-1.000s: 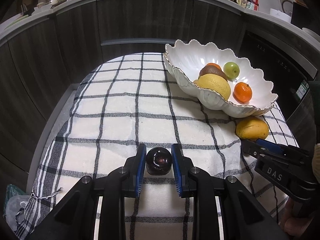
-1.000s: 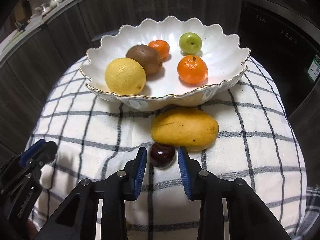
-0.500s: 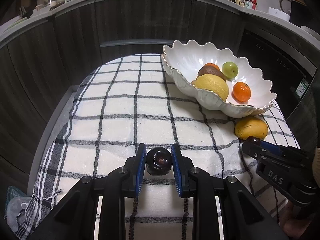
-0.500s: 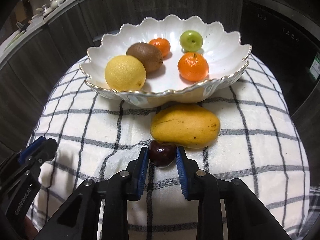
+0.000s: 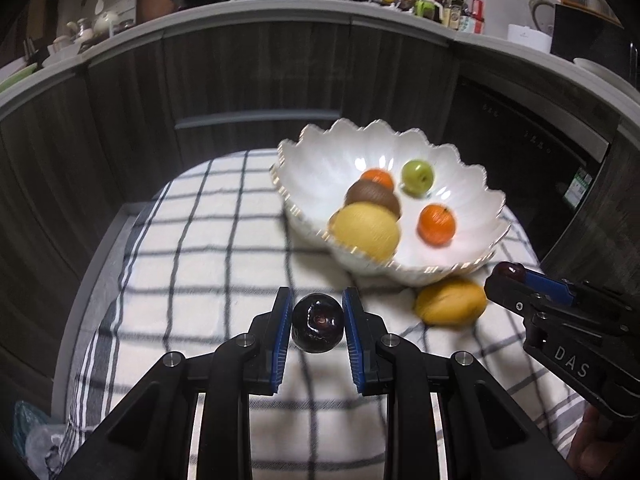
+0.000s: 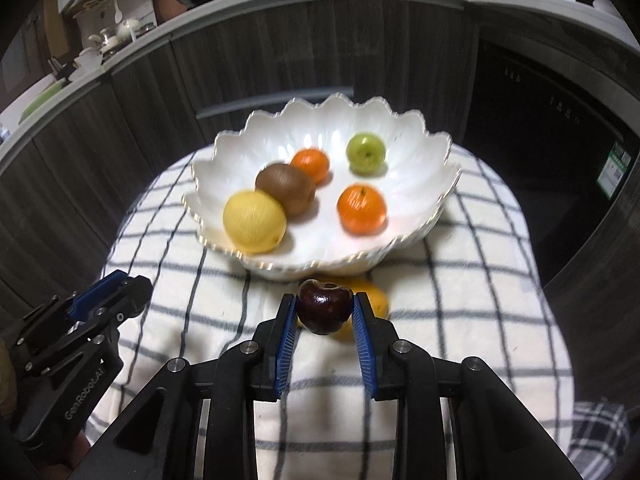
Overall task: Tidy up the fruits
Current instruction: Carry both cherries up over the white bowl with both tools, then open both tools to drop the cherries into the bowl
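Cherries (image 5: 318, 323) sit clenched in my left tongs (image 5: 316, 322) and right tongs (image 6: 325, 314); slick skins could slip before the bowl (image 6: 420, 152).

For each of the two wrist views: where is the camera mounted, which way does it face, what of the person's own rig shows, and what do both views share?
Left wrist: sits behind the left gripper, looking forward and down at its cherry and the bowl; the right gripper enters at right.
Right wrist: sits behind the right gripper, facing the bowl head-on; the left gripper shows at lower left.
Shared: bowl, mango, checked cloth, cabinets.
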{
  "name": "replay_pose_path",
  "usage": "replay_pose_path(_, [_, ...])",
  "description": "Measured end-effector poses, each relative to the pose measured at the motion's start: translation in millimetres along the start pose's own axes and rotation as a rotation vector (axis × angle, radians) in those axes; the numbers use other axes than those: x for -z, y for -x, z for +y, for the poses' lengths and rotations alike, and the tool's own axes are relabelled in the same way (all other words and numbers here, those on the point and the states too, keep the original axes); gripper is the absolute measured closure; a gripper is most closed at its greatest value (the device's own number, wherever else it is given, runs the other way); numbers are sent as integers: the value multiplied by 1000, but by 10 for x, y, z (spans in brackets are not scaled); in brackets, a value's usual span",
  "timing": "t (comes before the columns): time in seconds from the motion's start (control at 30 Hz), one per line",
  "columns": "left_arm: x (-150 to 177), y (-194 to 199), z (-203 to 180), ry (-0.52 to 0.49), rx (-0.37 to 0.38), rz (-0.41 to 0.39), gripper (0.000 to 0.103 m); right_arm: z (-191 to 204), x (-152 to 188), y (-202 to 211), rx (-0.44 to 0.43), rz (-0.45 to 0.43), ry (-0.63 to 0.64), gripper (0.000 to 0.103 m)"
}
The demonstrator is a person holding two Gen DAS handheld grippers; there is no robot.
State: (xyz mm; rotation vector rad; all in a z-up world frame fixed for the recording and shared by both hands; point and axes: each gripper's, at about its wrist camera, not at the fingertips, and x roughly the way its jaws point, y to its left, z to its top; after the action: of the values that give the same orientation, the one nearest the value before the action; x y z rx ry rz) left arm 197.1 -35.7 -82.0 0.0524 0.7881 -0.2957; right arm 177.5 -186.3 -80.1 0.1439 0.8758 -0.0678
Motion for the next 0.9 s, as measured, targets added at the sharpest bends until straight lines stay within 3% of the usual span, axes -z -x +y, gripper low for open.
replay_pose_path(0.3, [-431, -210, -212, -41, 59, -32, 77, -176, -335, 16, 9, -50, 13, 74])
replay_pose_path(0.53, [-746, -525, -297, -75, 49, -37, 77, -234, -597, -175, 12, -56, 26, 74])
replay_pose_path(0.9, [-980, -994, -177, -71, 17, -4, 77, -305, -973, -672, 48, -22, -14, 74])
